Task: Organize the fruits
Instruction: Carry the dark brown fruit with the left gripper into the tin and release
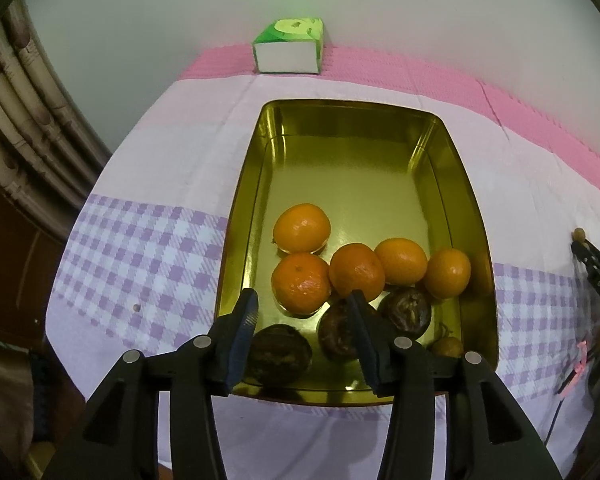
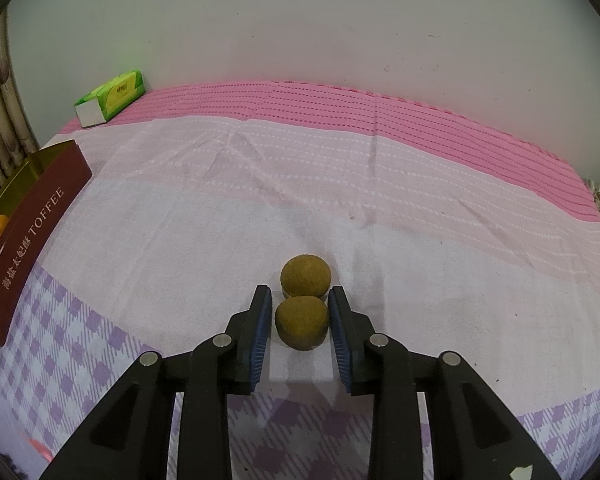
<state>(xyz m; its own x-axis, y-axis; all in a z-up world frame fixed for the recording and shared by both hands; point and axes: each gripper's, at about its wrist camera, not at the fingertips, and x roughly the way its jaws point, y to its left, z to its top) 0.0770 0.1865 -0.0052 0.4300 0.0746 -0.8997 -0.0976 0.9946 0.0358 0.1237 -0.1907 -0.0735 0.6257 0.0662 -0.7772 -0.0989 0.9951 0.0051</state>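
In the left wrist view a gold tin tray holds several oranges and dark brown wrinkled fruits, with a small brown one at its near right corner. My left gripper is open and empty above the tray's near end. In the right wrist view two brown kiwis lie on the cloth, the near kiwi and the far kiwi. My right gripper is open, its fingers on either side of the near kiwi, with small gaps.
A green tissue box stands at the table's back by the wall, also in the right wrist view. The tin's dark red side marked TOFFEE is at far left. Curtains hang left. The right gripper shows at the right edge.
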